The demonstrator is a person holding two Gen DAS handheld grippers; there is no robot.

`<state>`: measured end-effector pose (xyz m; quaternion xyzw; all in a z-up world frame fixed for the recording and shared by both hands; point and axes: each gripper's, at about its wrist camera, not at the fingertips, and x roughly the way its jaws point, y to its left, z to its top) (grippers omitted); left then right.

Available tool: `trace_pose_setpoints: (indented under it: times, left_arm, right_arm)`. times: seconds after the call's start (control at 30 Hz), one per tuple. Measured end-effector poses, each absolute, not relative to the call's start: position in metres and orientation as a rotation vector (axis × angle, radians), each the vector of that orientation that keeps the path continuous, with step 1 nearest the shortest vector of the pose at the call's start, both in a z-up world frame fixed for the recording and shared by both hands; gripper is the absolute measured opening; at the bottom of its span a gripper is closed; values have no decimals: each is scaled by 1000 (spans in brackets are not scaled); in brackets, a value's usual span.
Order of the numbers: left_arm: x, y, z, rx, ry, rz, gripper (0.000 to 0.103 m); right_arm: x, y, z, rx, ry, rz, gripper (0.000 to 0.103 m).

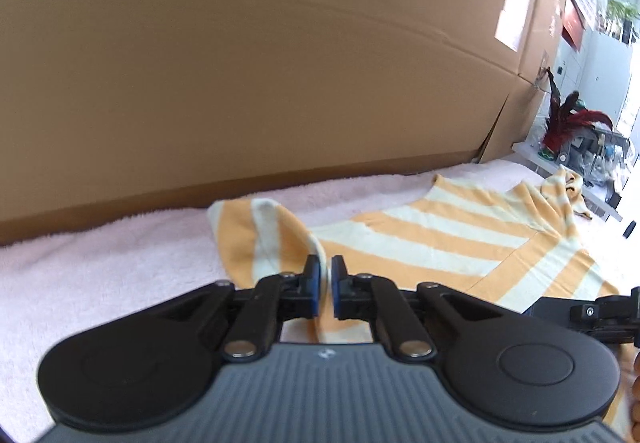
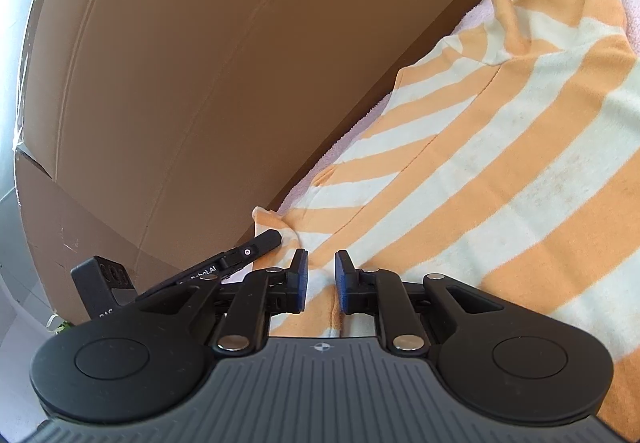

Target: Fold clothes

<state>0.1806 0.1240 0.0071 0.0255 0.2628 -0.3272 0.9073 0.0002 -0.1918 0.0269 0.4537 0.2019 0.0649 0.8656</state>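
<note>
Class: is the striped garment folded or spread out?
Mostly spread: the striped garment lies flat on the pink towel, one edge lifted by the left hand-held gripper.

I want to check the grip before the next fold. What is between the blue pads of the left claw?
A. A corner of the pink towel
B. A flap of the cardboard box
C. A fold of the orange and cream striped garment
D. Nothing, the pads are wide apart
C: in the left wrist view, the left claw has its pads nearly closed on a raised fold of the striped garment.
</note>
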Motion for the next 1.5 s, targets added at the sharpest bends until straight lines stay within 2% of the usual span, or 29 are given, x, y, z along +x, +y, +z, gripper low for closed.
trace_pose_setpoints:
  times: [0.1, 0.17, 0.3, 0.47, 0.6, 0.63, 0.73, 0.77, 0.87, 0.97, 1.03, 1.1, 1.13, 1.17, 1.23, 1.33, 1.37, 1.4, 1.47, 1.5]
  left_arm:
    - [175, 126, 14, 51, 459, -619, 18]
    - [175, 130, 17, 41, 410, -556, 37]
    - [178, 141, 22, -13, 373, -494, 38]
    - [175, 136, 22, -79, 402, -723, 36]
    - [183, 114, 5, 31, 518, -707, 41]
    - [186, 115, 4, 19, 525, -698, 36]
    - [194, 119, 0, -17, 546, -670, 59]
    - [197, 121, -1, -29, 553, -660, 60]
    - [205, 124, -5, -65, 573, -632, 74]
    - [211, 128, -8, -96, 589, -610, 81]
    - [210, 128, -7, -101, 586, -613, 81]
    - [208, 128, -5, -104, 575, -613, 76]
    - [207, 128, -4, -104, 566, -615, 71]
    - [205, 127, -3, -105, 555, -617, 68]
    - [201, 125, -1, -118, 533, -639, 67]
    - [197, 122, 0, -94, 537, -657, 68]
    - [196, 120, -1, -77, 542, -656, 70]
    - [196, 118, -2, -61, 549, -651, 74]
    - [197, 112, -3, -32, 568, -631, 82]
    - [197, 111, -4, -27, 571, -628, 84]
  right_arm:
    - [4, -192, 25, 954, 424, 145, 15]
    - [6, -192, 25, 956, 426, 152, 15]
    - [10, -191, 24, 959, 428, 164, 16]
    - [12, -190, 23, 961, 431, 177, 16]
    - [14, -190, 23, 963, 431, 181, 16]
    - [14, -190, 23, 963, 431, 181, 16]
    - [14, -190, 23, 966, 430, 183, 16]
    - [14, -190, 23, 967, 430, 183, 16]
    - [15, -190, 22, 971, 428, 185, 16]
    - [15, -190, 22, 974, 427, 185, 16]
    - [15, -190, 22, 984, 423, 189, 18]
    - [14, -191, 23, 997, 410, 211, 24]
    - [13, -191, 25, 996, 402, 230, 26]
    - [13, -186, 28, 969, 388, 274, 25]
    - [12, -177, 36, 911, 369, 361, 25]
    - [19, -160, 37, 828, 443, 416, 26]
    - [22, -159, 35, 830, 468, 400, 29]
    - [24, -164, 30, 877, 475, 369, 38]
    - [26, -177, 21, 979, 462, 311, 25]
    - [26, -184, 16, 1032, 446, 283, 14]
